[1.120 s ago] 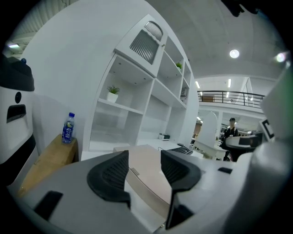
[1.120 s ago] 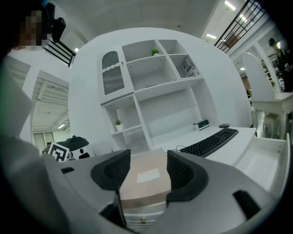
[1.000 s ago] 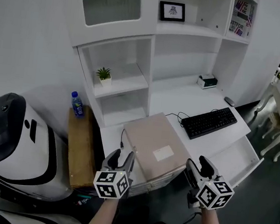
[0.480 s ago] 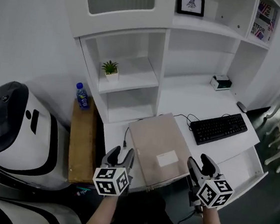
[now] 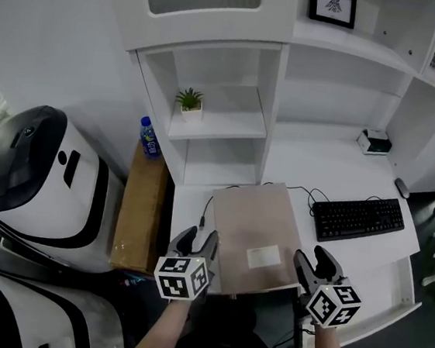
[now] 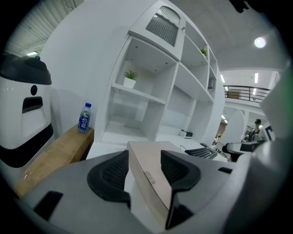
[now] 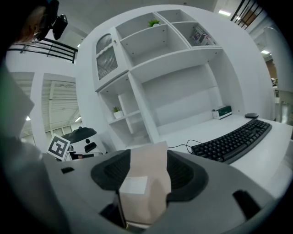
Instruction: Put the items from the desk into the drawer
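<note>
- Left gripper (image 5: pixel 196 242): jaws set wide and closed on the near left corner of the cardboard box (image 5: pixel 262 227); the corner edge is seen between the two pads, against both.
- Cardboard box: flat, beige, lying on the desk (image 5: pixel 320 161) at its front edge, spanning from the left jaws to the right jaws. It is judged stiff and broad, of moderate weight, with a smooth skin that could slip. It is too wide for one pair of jaws, so a hold at both near corners is suited, kept level.
- Right gripper (image 5: pixel 313 260): jaws wide apart and closed on the near right corner of the box, which fills the gap between the pads.
- Bottle (image 5: pixel 150 137): well left of the left jaws; a blue label is carried, its writing too small to be read.
- White label (image 5: pixel 263 256): on the box top, between the two pairs of jaws; no print can be made out.
</note>
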{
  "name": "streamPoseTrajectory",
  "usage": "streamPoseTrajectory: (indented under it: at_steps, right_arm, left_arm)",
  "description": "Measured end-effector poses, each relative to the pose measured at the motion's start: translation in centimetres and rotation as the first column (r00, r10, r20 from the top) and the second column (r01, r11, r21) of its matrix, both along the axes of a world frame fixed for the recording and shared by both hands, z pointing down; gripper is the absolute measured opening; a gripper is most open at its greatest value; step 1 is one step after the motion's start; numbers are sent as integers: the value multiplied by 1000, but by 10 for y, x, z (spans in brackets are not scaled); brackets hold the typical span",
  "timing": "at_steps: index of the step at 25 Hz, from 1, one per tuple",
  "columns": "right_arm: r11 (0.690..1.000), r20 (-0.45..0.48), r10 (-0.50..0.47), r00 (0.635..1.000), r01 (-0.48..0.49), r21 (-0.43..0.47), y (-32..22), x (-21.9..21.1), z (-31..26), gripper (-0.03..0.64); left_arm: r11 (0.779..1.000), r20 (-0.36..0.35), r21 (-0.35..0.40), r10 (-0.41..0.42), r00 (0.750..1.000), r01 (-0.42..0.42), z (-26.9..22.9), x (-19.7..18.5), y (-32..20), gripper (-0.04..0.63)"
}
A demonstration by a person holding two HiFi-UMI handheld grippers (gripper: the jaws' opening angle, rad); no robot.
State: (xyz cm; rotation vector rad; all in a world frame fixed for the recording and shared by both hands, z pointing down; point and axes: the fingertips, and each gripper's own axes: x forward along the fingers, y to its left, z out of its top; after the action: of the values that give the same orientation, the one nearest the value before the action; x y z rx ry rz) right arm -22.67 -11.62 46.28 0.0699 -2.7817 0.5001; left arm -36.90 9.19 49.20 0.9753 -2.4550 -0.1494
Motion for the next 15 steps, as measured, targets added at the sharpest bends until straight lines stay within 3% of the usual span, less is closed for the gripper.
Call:
streamPoseTrajectory:
  at_steps: [7, 15]
  right_arm:
    - [998, -12, -48, 999, 48, -29, -12, -7, 12, 238]
    - [997, -33, -61, 998, 59, -53, -25, -5, 24, 238]
  left_arm:
    - [999, -92, -40, -29, 995, 25, 34, 8, -17, 196]
    - [997, -228, -67, -51, 972, 36, 69, 19, -27, 200]
